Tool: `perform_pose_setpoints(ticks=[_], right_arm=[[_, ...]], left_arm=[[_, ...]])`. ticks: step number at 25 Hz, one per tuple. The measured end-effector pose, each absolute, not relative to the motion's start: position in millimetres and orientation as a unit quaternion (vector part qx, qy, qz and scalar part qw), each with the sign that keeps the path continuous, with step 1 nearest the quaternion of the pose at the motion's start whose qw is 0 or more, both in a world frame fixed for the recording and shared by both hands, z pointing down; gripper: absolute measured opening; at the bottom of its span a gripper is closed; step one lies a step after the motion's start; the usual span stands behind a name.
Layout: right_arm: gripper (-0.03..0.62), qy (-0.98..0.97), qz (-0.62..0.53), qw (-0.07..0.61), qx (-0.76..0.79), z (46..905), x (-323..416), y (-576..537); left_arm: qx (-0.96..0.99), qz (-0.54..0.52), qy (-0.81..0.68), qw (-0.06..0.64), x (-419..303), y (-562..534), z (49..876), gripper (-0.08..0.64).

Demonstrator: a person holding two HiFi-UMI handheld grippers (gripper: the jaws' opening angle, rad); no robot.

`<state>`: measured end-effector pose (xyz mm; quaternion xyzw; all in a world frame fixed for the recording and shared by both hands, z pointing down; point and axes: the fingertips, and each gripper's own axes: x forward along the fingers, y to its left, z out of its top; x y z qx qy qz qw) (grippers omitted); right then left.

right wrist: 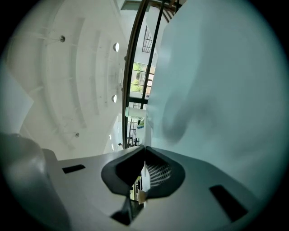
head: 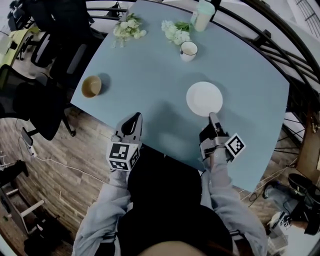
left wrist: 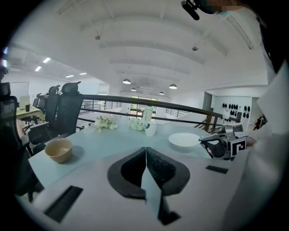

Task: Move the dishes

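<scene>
Pale blue tabletop [head: 150, 80] fills the middle of the head view, with plank flooring [head: 75, 160] and black office chairs [head: 40, 100] at the left and a dark railing [head: 260, 35] curving across the upper right. Three dishes stand well apart on it. A round white plate [head: 204, 98] lies right of centre, a white mug [head: 188, 50] is above it, and a tan bowl [head: 91, 86] sits near the table's left edge. Two bunches of white flowers [head: 128, 27] and a pale green tumbler [head: 202, 14] line the top edge.

The step in hand looks like the approach to the plate. The right gripper [head: 212, 117] has its tip just at the plate's lower rim, whether touching I cannot tell, and its jaws are together with nothing between them. To take the plate well, those jaws should part first. One pad should then slide under the thin rim and the other over it, biting deep enough that the shallow dish will not tip. The lift should stay level.

The left gripper [head: 135, 120] hangs over the near table edge at lower centre, pointing roughly toward the bowl, its jaws likewise pressed together and empty. Both forearms, in grey sleeves [head: 107, 210], reach up from the bottom of the frame. The right gripper appears rolled onto its side, since the tabletop stands like a wall along the right of its own view.
</scene>
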<state>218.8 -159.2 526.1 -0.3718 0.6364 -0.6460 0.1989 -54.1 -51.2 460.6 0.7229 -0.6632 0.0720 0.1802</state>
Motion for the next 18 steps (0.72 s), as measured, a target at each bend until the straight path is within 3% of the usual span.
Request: perform_pose_setpoints(ticks=[9,18], right_arm=[[0.018,0.641,-0.669,0.16,-0.34,541,126,-147],[0.018,0.595,-0.707,0.146,-0.352,575,94,-134]], left_arm=[[0.706,0.064,-0.678,0.196,-117,-33,474,0.017],[0.72,0.069,-0.654,0.22,-135,-42,494,0.017]])
